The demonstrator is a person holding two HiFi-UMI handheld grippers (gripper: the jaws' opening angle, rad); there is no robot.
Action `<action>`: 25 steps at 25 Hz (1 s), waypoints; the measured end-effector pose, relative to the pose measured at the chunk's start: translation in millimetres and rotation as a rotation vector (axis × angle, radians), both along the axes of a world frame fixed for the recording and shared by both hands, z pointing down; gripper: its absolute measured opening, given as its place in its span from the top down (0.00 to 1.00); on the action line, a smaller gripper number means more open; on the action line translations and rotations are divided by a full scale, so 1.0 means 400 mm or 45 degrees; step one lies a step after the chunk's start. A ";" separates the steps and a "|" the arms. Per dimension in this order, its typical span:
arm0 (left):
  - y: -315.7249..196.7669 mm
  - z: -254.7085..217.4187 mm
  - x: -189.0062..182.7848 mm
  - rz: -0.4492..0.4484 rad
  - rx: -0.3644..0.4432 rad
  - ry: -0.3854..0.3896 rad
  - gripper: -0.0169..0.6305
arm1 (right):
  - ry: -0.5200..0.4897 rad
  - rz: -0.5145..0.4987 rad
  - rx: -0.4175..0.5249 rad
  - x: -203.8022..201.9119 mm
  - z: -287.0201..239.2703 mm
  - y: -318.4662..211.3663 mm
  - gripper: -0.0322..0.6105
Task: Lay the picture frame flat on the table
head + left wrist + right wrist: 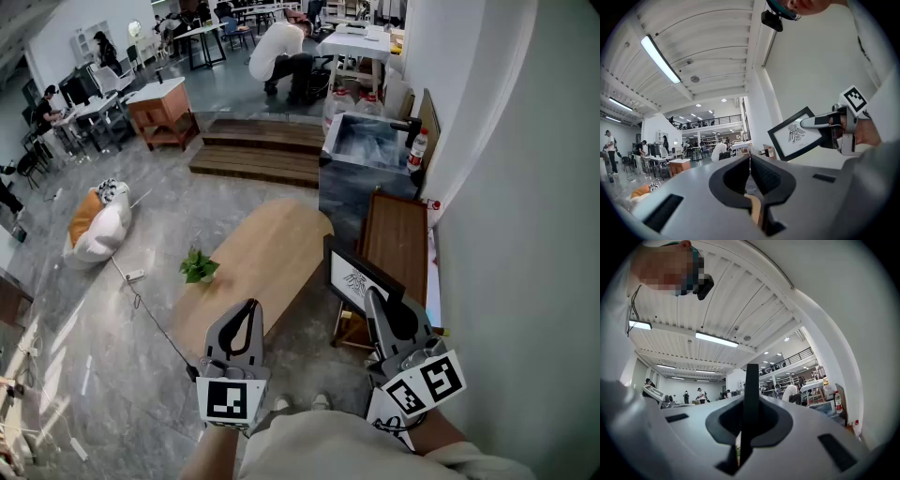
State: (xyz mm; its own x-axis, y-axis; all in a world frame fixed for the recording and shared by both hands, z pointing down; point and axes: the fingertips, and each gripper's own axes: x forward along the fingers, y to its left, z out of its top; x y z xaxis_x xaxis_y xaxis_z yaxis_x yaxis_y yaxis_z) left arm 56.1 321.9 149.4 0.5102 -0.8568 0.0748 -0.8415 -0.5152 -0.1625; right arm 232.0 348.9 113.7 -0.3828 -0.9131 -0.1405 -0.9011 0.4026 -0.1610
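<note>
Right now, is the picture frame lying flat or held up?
Held up: the right tongs grip the picture frame by its edge, in the air, off the table.

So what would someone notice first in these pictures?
Probably the black picture frame with a drawing in it, pinched at its edge in the jaws of the right gripper and held up in the air. Nearby lies a long wooden table with a little green plant by its left edge; the left gripper is shut and empty.
</note>
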 end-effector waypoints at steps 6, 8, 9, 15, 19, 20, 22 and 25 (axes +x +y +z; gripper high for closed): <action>-0.007 0.004 0.009 -0.007 -0.008 -0.003 0.96 | -0.012 -0.022 -0.013 0.006 0.014 -0.010 0.94; -0.008 0.004 0.014 -0.008 -0.003 -0.010 0.96 | -0.018 -0.033 -0.016 0.009 0.018 -0.013 0.94; -0.008 0.005 0.015 -0.010 -0.001 -0.017 0.96 | -0.017 -0.037 -0.017 0.010 0.019 -0.013 0.94; -0.011 0.022 0.014 -0.027 -0.016 -0.034 0.96 | -0.004 -0.059 -0.048 0.005 0.045 -0.032 0.95; -0.036 0.040 0.003 -0.046 -0.022 -0.041 0.96 | -0.025 -0.082 -0.064 -0.005 0.063 -0.066 0.95; -0.045 0.044 -0.001 -0.050 -0.023 -0.042 0.96 | -0.027 -0.086 -0.065 -0.007 0.066 -0.075 0.95; -0.061 0.051 -0.011 -0.056 -0.027 -0.040 0.96 | -0.029 -0.092 -0.066 -0.015 0.070 -0.092 0.95; -0.090 0.064 -0.037 -0.067 -0.028 -0.042 0.96 | -0.031 -0.098 -0.068 -0.037 0.077 -0.125 0.95</action>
